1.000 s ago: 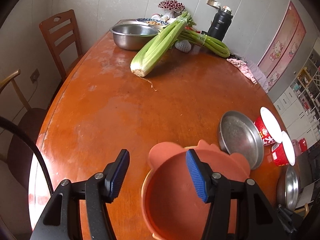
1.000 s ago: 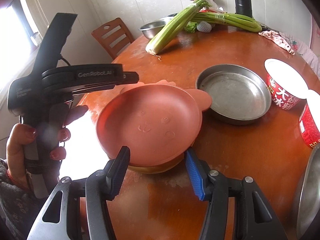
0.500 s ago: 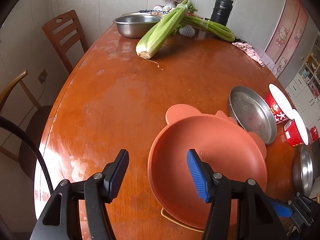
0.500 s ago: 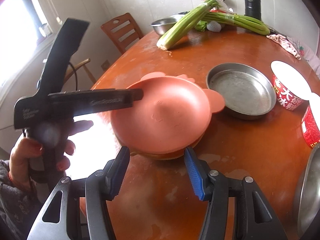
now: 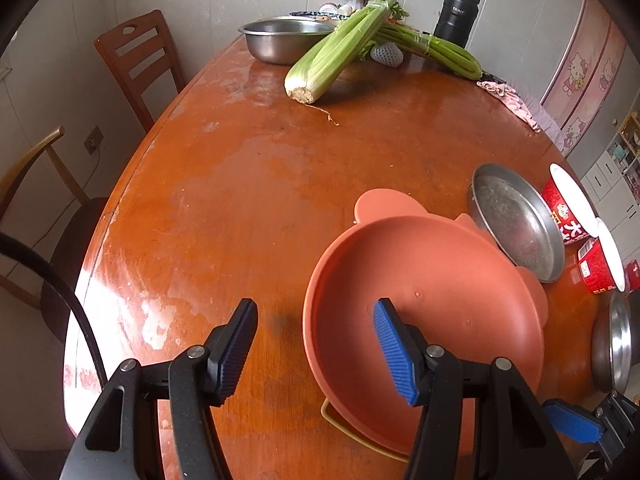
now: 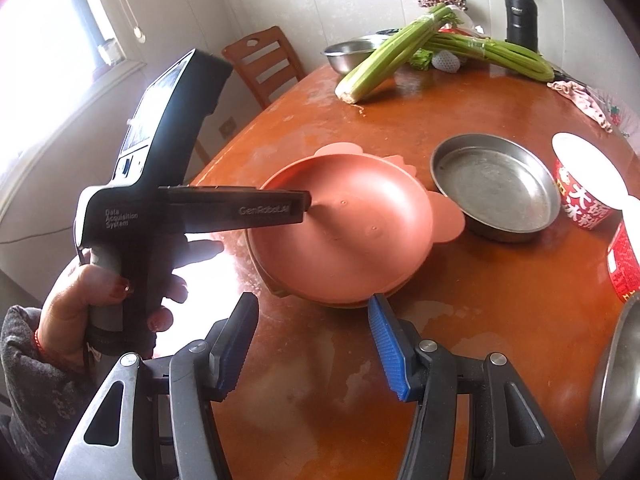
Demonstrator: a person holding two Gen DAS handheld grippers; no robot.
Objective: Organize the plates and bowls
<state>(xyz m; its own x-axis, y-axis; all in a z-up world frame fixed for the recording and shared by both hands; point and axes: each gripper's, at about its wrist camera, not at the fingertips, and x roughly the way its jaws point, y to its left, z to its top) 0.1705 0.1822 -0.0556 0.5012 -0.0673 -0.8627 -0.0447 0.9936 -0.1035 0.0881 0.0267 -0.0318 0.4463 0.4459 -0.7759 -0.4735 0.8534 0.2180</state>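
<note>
A salmon-pink plate with ear-shaped tabs lies on top of a yellow-rimmed dish on the brown table; it also shows in the right wrist view. My left gripper is open, its right finger over the plate's near-left rim, its left finger over bare table. In the right wrist view the left gripper's body reaches over the plate's left side. My right gripper is open and empty, just short of the plate's near edge. A shallow steel pan sits right of the plate; it also shows in the left wrist view.
Red instant-noodle cups stand at the right, and a steel bowl rim shows at the right edge. Celery bunches, a steel basin and a black flask are at the far end. Wooden chairs stand on the left.
The left gripper has pulled back and risen, so more of the pink plate shows. The right gripper has drawn back a little from the plate. Both stay open.
</note>
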